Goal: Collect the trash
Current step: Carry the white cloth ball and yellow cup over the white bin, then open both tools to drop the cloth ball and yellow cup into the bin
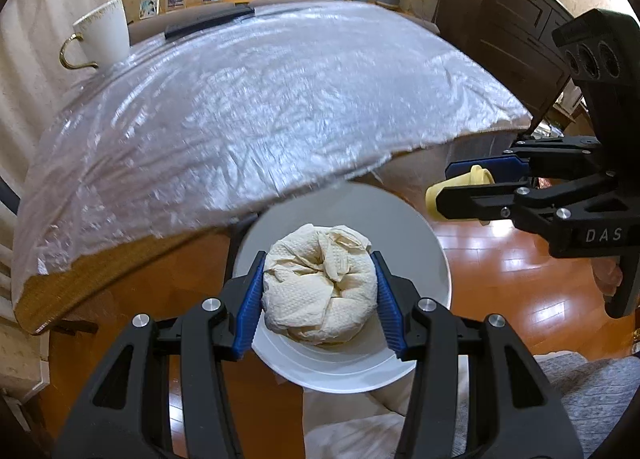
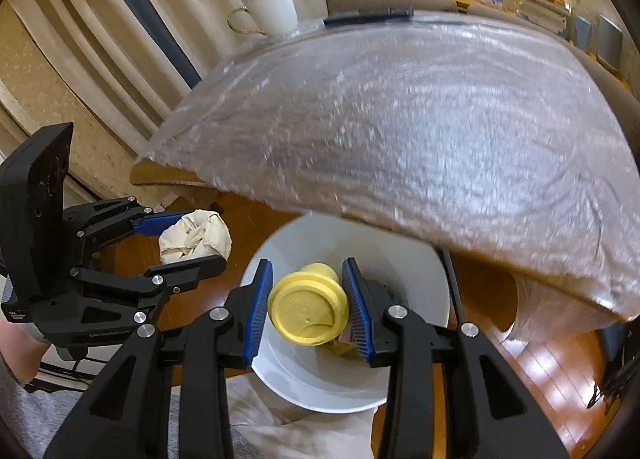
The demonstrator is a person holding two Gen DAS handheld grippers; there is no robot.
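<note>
Both pieces of trash already picked up, neither yet dropped. Left gripper (image 1: 320,299) clamped on a crumpled paper towel (image 1: 320,291), pads pressing on its two sides; right gripper (image 2: 308,309) squeezed tight on a yellow cup (image 2: 308,309) with its lid on. Held over a white bin (image 1: 432,259) that stands on the wooden floor (image 1: 520,299), just beside the near edge of the table (image 1: 260,111). In the right wrist view, some dark scraps already at the bottom of the bin (image 2: 432,271), partly hidden behind the cup, so cannot tell what they are. Judged from this: collecting nearly done for these two items, only the release into the bin left. On the table, covered with clear plastic, no more trash to see; only a white mug (image 1: 106,35) at the far left corner and a flat black thing (image 1: 208,21) at the far edge, probably not trash.

About direction: cup lying on its side in the jaws, long axis running from near to far, lid end turned toward the camera, bottom end pointing away and down into the bin. From the left wrist view, the same cup (image 1: 460,191) seen from the side, long axis about level, sticking out past the jaws to the left. Paper towel more or less a round ball, no clear long axis; its folds gathered to one point facing the camera.
</note>
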